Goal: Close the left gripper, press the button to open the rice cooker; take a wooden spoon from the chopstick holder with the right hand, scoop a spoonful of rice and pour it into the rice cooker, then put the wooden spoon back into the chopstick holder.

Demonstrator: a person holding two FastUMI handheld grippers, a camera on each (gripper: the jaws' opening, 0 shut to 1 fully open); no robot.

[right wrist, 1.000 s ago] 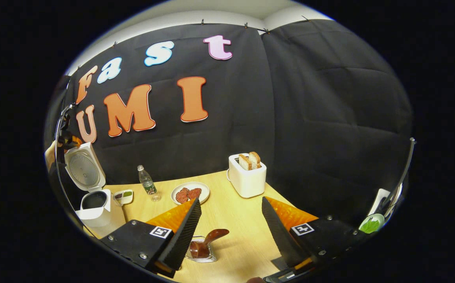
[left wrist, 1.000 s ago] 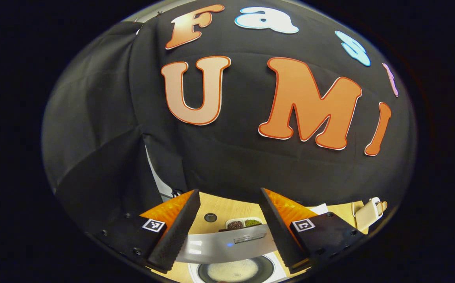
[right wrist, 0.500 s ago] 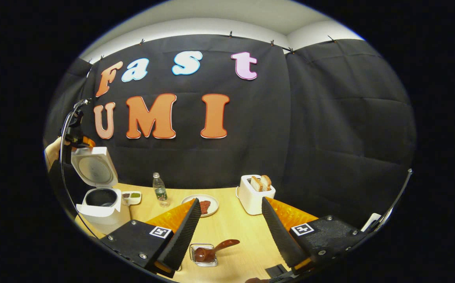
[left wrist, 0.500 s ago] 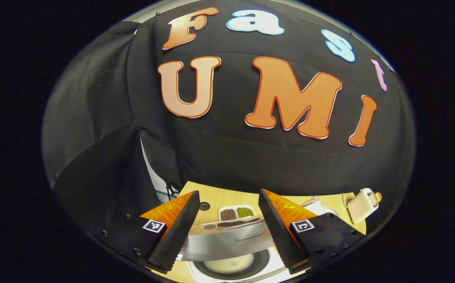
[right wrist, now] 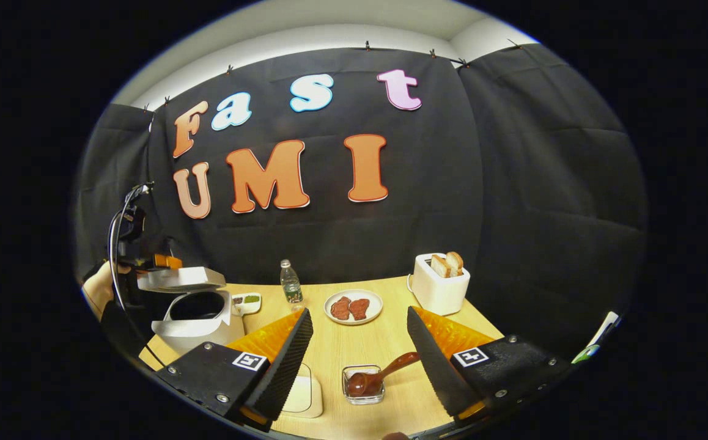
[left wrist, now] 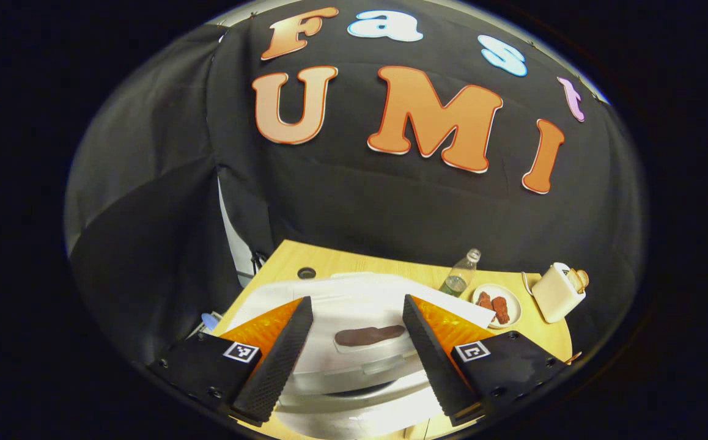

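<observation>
The rice cooker [right wrist: 198, 318] is seen at the worktop's [right wrist: 354, 342] left end, its lid [right wrist: 181, 278] tipped nearly flat over the pot. The left gripper [left wrist: 357, 342] is held wide open above that lid. The right gripper [right wrist: 357, 357] is also held wide open, with nothing in it. Near the cooker, toward the right gripper, the wooden spoon [right wrist: 378, 374] is laid in a small clear dish [right wrist: 363, 385], bowl down, its handle pointing up and to the right.

You stand in a staged recording booth, not a real kitchen: black cloth walls [right wrist: 513, 183] hang clipped around a wooden table [right wrist: 360, 348] holding a toaster [right wrist: 438, 288], plate [right wrist: 353, 307], bottle [right wrist: 291, 283] and rice cooker [right wrist: 195, 315].
</observation>
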